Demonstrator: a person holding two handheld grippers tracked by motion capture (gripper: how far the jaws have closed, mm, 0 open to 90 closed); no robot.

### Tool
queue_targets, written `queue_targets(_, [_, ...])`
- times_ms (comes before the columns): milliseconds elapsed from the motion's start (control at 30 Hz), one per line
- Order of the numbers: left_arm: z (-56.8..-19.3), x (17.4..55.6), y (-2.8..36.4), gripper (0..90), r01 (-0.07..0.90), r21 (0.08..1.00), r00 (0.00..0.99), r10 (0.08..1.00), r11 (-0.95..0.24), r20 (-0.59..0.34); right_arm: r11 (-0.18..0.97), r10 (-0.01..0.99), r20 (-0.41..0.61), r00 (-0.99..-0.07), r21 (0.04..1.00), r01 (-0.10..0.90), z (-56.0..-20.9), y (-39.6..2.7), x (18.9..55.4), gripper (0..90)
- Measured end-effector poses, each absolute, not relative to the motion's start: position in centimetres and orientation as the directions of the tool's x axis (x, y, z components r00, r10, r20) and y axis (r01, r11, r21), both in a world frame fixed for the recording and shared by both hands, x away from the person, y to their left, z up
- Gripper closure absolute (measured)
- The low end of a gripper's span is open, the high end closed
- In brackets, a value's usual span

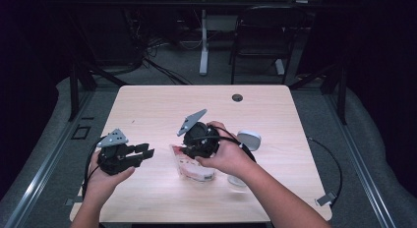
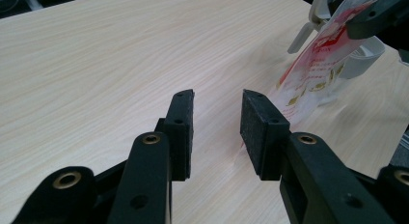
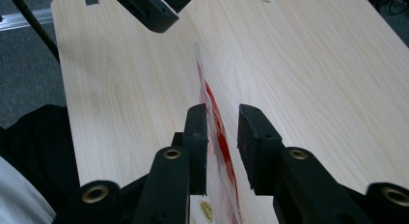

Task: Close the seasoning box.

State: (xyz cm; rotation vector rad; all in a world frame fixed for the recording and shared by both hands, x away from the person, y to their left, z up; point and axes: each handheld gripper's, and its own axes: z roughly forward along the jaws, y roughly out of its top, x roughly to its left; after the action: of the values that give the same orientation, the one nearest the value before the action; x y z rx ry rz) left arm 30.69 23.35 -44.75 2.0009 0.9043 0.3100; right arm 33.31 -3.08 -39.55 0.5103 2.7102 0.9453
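1. Left gripper (image 1: 147,152): sits at lower left of the high view, held in the left hand (image 1: 105,181), jaws pointing toward frame centre. Released; pads apart with bare table between them in the left gripper view.
2. Right gripper (image 3: 222,137): sits at centre of the high view (image 1: 183,150), held in the right hand (image 1: 228,156), grey three-cornered plate uppermost.
3. Clear plastic packet with red and white print (image 3: 217,132): stands on edge between the right gripper's jaws in the right gripper view, running from bottom centre up toward upper centre of the frame. Left pad (image 3: 197,132) lies against the film; right pad stands a little off it. Not yet clenched on the packet.
4. Same packet in the high view (image 1: 194,170): lies just below frame centre, under the right gripper. In the left gripper view (image 2: 308,84): appears at upper right, tilted, lower edge on the table.
5. Light wooden table (image 1: 162,105): carries all items.
6. Pale rounded object (image 1: 249,138): rests right of centre in the high view, just beside the right hand. Identity cannot be told.
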Motion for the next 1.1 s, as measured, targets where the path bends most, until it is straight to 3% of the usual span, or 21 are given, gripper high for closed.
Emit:
queue_targets(433, [-44.9,30.8,23.4,65.8,0.485,0.805,0.699,0.704,-0.340,-0.124,0.776,0.386,-0.092,-0.918,0.570,0.269,-40.6,-2.4,33.9,76.6])
queue_targets(1100, [-45.2,30.9,23.4,65.5,0.491,0.801,0.700,0.703,-0.344,-0.127,0.789,0.362,-0.070,-0.930,0.554,0.266,-41.0,-2.2,34.3,85.8])
